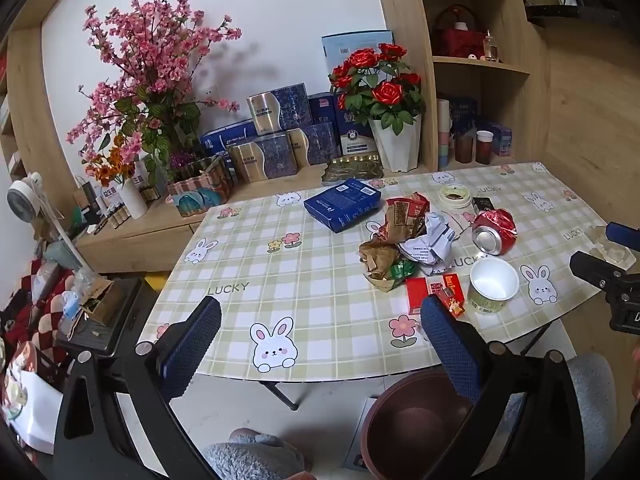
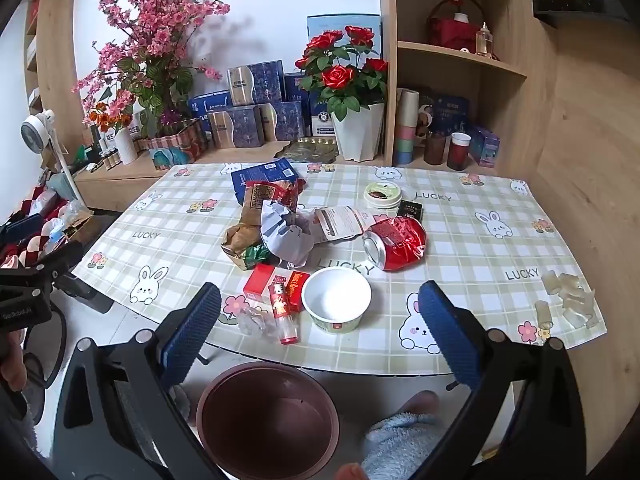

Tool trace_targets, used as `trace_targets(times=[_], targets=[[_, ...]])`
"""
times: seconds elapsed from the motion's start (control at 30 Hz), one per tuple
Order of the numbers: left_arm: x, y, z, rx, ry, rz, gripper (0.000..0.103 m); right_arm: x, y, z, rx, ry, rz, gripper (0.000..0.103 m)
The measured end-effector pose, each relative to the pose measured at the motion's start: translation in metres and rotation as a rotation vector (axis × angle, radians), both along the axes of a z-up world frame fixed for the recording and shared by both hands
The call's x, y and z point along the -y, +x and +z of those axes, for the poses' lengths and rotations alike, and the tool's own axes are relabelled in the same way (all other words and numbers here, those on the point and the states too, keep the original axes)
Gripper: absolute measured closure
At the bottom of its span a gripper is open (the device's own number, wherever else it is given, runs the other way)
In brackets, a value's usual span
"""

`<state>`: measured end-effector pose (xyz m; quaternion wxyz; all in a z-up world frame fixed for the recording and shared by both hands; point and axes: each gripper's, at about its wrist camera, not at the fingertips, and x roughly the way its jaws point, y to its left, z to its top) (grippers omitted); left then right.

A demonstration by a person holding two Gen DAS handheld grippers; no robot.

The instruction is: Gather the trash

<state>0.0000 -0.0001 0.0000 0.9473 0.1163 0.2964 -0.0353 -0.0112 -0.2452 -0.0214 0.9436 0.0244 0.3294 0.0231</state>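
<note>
1. brown plastic, round and with nothing in it that we can see: the trash bin (image 2: 267,420) sits on the floor at the bottom centre of the right wrist view, just under the near edge of the table (image 2: 460,216), and at the lower right of the left wrist view.
2. we hold both tools back from the table. the left gripper (image 1: 320,340) stands wide with nothing between its blue pads, and the right gripper (image 2: 320,326) is just as wide and bare.
3. the trash lies ahead of both, clustered mid-table: a crushed red can (image 2: 395,243), a white paper cup (image 2: 336,304), a crumpled white paper (image 2: 286,236), brown wrappers (image 2: 256,216), a red lighter (image 2: 282,312) and small red boxes (image 2: 276,286).
4. the relation that matters, as we judge it: the cup sits almost dead centre between the right gripper's fingers, close to the near edge and upright, so the right hand looks nearer and better lined up. in the left wrist view the same cup (image 1: 493,285) lies off to the right, beyond the right finger.
5. the can lies on its side, long axis running from lower left to upper right in the right view, open end toward us.
6. the lighter lies with its long axis pointing roughly toward us, just left of the cup.
7. nothing is collected yet, we judge.
</note>
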Motion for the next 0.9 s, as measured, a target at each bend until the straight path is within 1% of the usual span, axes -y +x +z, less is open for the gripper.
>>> trace_targets(times=[0.23,0.3,0.57,0.63,0.9], targets=[[-0.001,0.000,0.001,0.013,-0.005,0.002,0.005,0.000,0.001,0.000,-0.001,0.004,-0.004,0.006],[-0.003,-0.001,0.009,0.012,-0.007,0.002,0.005,0.000,-0.001,0.001,0.008,0.002,0.000,0.006],[-0.007,-0.002,0.011,0.020,-0.006,0.001,0.005,-0.003,-0.004,-0.005,0.005,0.007,-0.001,0.006],[-0.007,-0.005,0.012,0.019,-0.006,0.001,0.005,0.001,-0.002,0.002,0.006,0.006,-0.002,0.006],[-0.007,-0.006,0.015,0.020,-0.005,0.002,0.005,0.001,-0.003,0.001,0.008,0.007,-0.002,0.006]])
